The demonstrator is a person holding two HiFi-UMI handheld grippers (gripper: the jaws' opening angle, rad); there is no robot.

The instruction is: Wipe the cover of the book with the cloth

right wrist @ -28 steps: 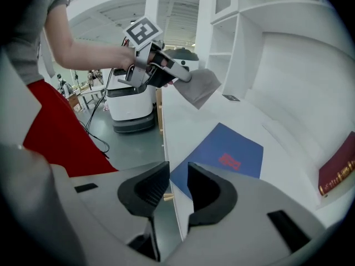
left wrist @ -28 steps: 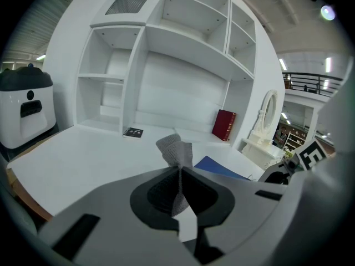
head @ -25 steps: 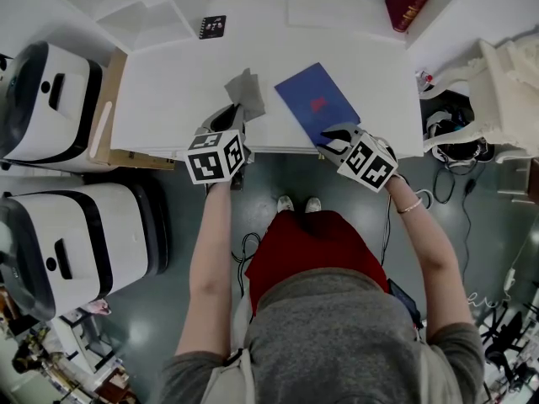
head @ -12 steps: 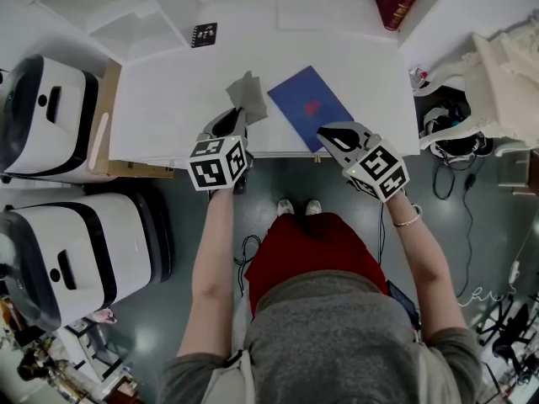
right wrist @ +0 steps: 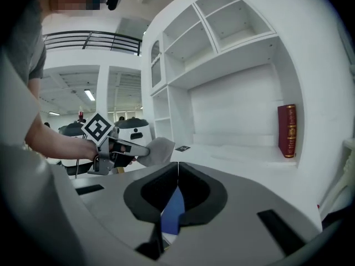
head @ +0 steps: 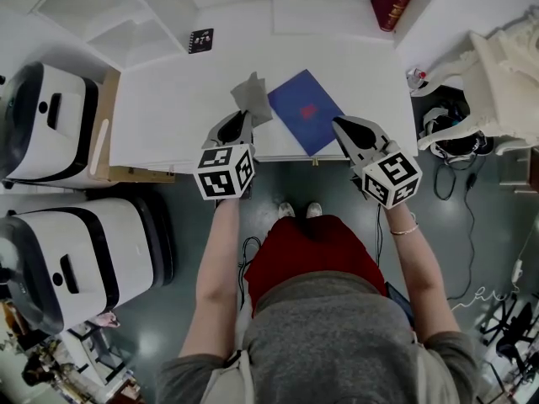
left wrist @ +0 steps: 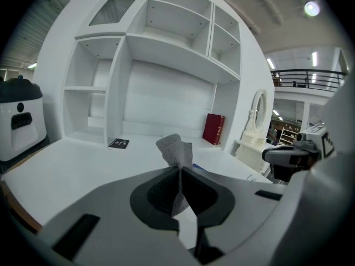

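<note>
One limp cloth pinched in left hand-held gripper | right hand-held gripper just closed, empty | book looks stiff, light: pin its edge

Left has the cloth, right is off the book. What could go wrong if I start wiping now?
1. The right gripper, jaws just closed on nothing, is clear of the blue book, whose near corner sits at the table's front edge; a wipe toward you could push it off.
2. The left gripper pinches the cloth by a small fold; it may bunch or slip out under pressure.
</note>
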